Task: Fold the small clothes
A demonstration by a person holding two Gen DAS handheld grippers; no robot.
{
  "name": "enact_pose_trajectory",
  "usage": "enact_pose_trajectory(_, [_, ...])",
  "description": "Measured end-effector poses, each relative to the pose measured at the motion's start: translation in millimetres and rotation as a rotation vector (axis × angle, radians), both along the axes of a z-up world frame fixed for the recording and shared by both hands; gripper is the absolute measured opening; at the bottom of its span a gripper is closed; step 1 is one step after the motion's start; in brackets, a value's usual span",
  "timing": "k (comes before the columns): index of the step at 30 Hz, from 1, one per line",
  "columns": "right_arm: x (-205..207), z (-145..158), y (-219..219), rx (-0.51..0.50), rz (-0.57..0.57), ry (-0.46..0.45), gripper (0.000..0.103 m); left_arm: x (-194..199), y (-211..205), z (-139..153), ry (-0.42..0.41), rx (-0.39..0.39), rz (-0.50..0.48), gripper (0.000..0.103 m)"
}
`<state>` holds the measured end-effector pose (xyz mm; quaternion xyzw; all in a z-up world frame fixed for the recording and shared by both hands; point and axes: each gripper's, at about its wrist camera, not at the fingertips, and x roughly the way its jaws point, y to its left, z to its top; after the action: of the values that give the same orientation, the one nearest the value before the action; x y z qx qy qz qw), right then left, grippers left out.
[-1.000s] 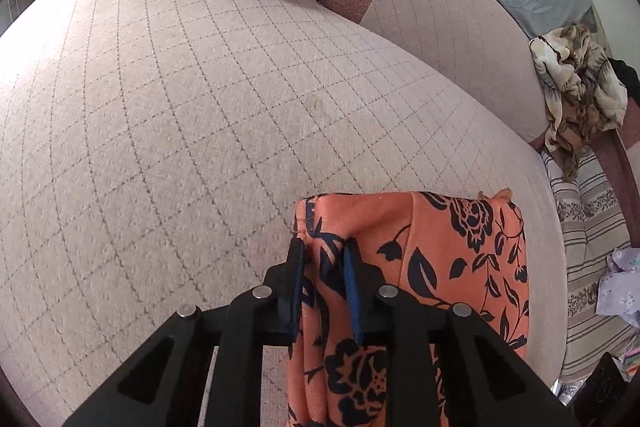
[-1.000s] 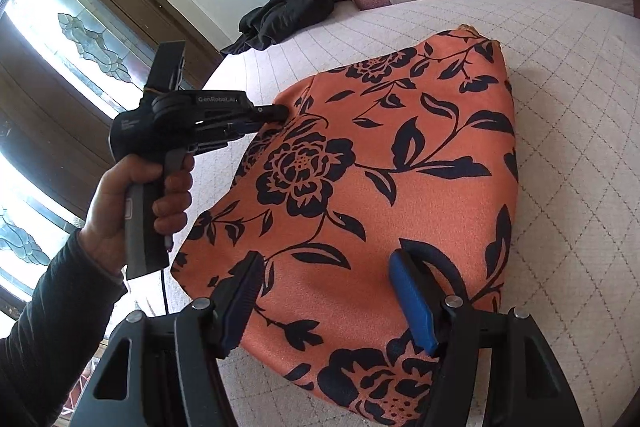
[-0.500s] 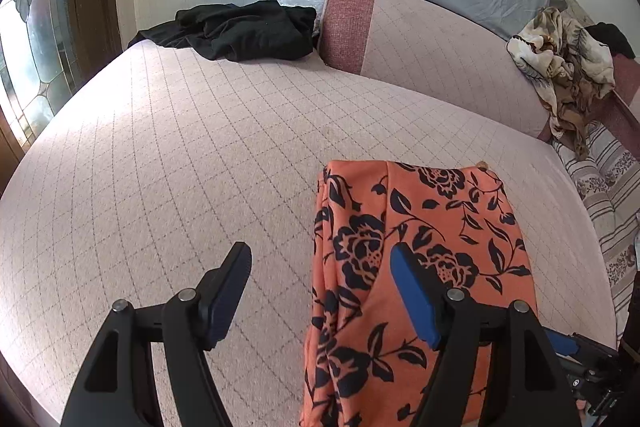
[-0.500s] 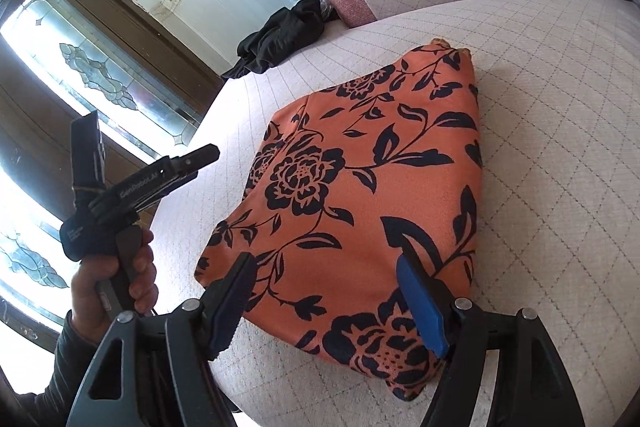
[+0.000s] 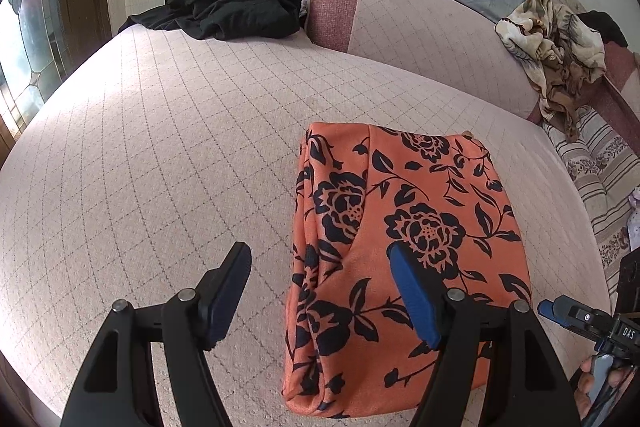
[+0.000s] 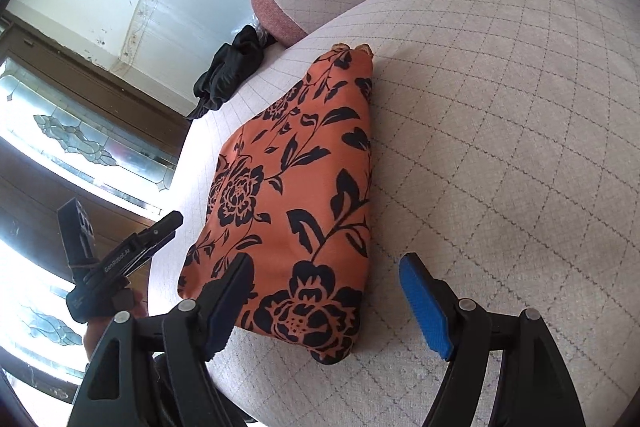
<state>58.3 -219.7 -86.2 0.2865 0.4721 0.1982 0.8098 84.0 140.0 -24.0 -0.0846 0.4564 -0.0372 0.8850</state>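
the orange floral garment [image 5: 404, 243] lies folded into a compact rectangle on the quilted sofa seat [image 5: 160, 155], near its front edge; layered edges show along its left side. judged from this, the folding of this piece looks essentially complete. a black garment [image 5: 232, 11] at the far corner and a patterned cloth [image 5: 556, 43] on the backrest look unfolded and may remain. the left gripper [image 5: 320, 291] hovers above the garment's near left edge, fingers spread, gripping nothing. the right gripper [image 6: 324, 299] hangs low over the near corner, likewise spread and empty.
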Motion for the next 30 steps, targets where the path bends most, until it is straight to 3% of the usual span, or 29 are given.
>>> enact_pose_trajectory(7, [36.6,-22.8,-4.2,0.123,-0.018,0.082,0.078,11.8,10.5,-16.2,0.049,-0.107,-0.030,0.077])
enact_pose_trajectory(10, [53.8,-26.4,0.7,0.128,-0.014,0.093,0.078,20.8,12.9,-28.9,0.091,-0.151,-0.028,0.077])
enact_pose_trajectory(14, [72.3,-32.0,12.4,0.117,0.007,0.107,0.078,26.8,7.7,-42.6,0.131,-0.143,-0.026,0.077])
enact_pose_trajectory(23, [86.9,-35.9,32.9,0.083,0.047,0.106,0.079,33.4,-6.4,-51.8,0.140,-0.144,-0.057,0.077])
enact_pose_trajectory(30, [90.5,-33.7,47.0,0.023,0.070,0.093,0.079,35.2,-26.9,-52.3,0.110,-0.049,-0.064,0.077])
